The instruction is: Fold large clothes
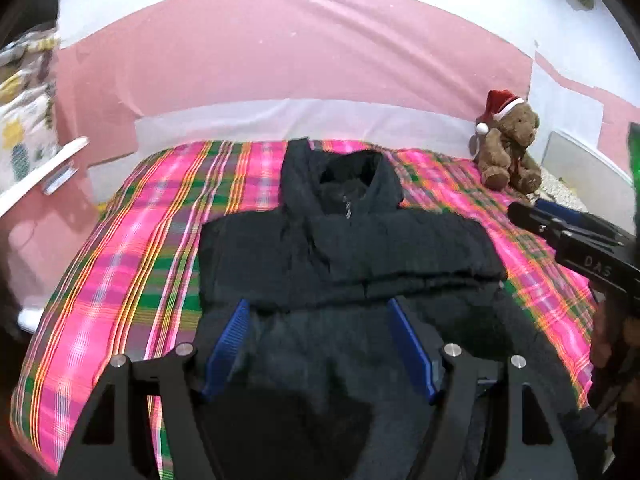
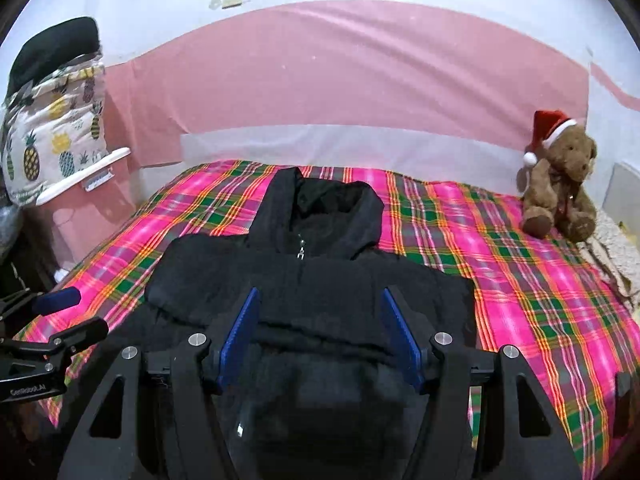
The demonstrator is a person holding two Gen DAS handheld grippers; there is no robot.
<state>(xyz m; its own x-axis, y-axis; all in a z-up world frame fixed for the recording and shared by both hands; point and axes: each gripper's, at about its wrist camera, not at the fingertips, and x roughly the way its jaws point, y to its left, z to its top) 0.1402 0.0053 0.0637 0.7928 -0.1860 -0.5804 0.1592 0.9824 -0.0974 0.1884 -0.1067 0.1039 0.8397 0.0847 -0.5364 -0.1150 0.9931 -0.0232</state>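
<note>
A black hooded fleece jacket (image 1: 340, 248) (image 2: 224, 276) lies flat on the pink plaid bedspread (image 1: 140, 240) (image 2: 500, 280), hood (image 1: 348, 176) at the far end and zip up. A folded band of fleece crosses its chest. My left gripper (image 1: 318, 304) hovers over the jacket's near half, blue pads wide apart and nothing pinched between them. My right gripper (image 2: 319, 292) hovers beside it, also open with only the jacket below. Each shows in the other's view: the right gripper (image 1: 536, 210) at the right edge, the left gripper (image 2: 76, 316) at the left edge.
A brown teddy bear (image 1: 510, 148) (image 2: 560, 184) in a red Santa hat sits at the bed's far right corner. A pineapple-print bag (image 2: 52, 140) stands on a shelf at the left. A pink and white wall runs behind the bed.
</note>
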